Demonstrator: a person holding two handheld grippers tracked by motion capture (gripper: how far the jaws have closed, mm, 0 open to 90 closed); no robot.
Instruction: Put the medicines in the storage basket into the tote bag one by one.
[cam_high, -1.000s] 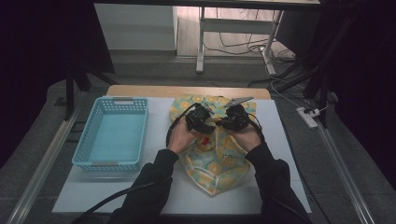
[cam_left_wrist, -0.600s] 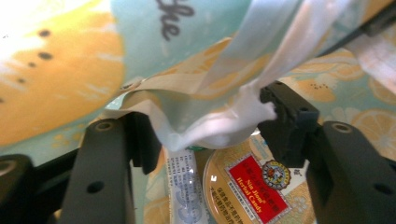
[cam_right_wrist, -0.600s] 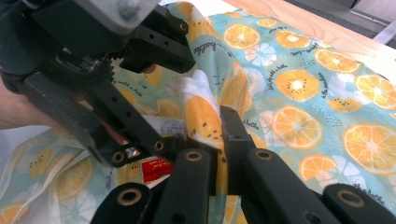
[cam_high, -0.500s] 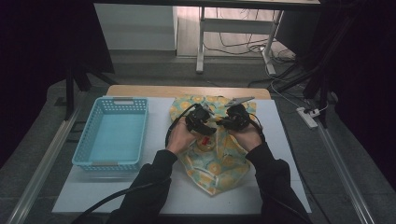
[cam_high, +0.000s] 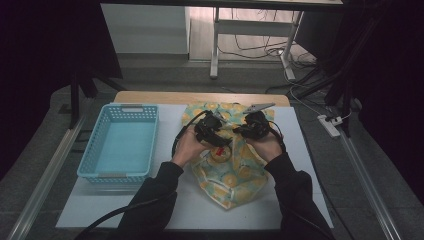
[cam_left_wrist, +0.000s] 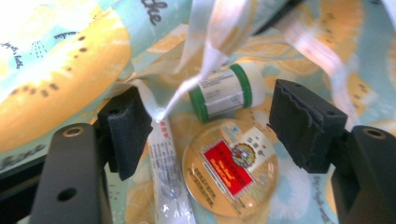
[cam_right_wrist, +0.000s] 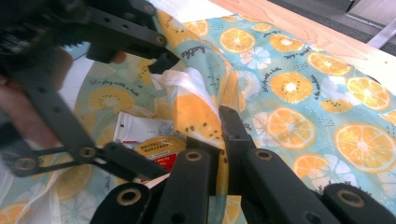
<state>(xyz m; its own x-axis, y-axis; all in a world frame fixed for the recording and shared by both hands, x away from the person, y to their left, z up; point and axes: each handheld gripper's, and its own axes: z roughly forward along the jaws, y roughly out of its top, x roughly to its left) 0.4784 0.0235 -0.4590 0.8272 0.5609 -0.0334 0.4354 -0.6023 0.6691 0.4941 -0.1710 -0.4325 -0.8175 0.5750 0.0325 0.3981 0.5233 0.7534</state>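
The wide-open left claw (cam_left_wrist: 208, 126) straddles the round amber red-labelled tin (cam_left_wrist: 230, 166); the right claw (cam_right_wrist: 218, 140), pinched on the orange-print fabric bag (cam_right_wrist: 299, 93), holds its mouth apart.

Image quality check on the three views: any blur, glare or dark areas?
High view: surroundings dark, table evenly lit, slightly soft. Left gripper view: white ribbon blown out and smeared, round tin soft with glare, black jaws sharper. Right gripper view: fruit-print cloth sharp, near linkage of the right gripper blurred.

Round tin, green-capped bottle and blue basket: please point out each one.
Round tin (cam_left_wrist: 231, 169), left gripper view, on its red label.
Green-capped bottle (cam_left_wrist: 224, 91), left gripper view, on its label.
Blue basket (cam_high: 90, 156), high view, on its left wall.
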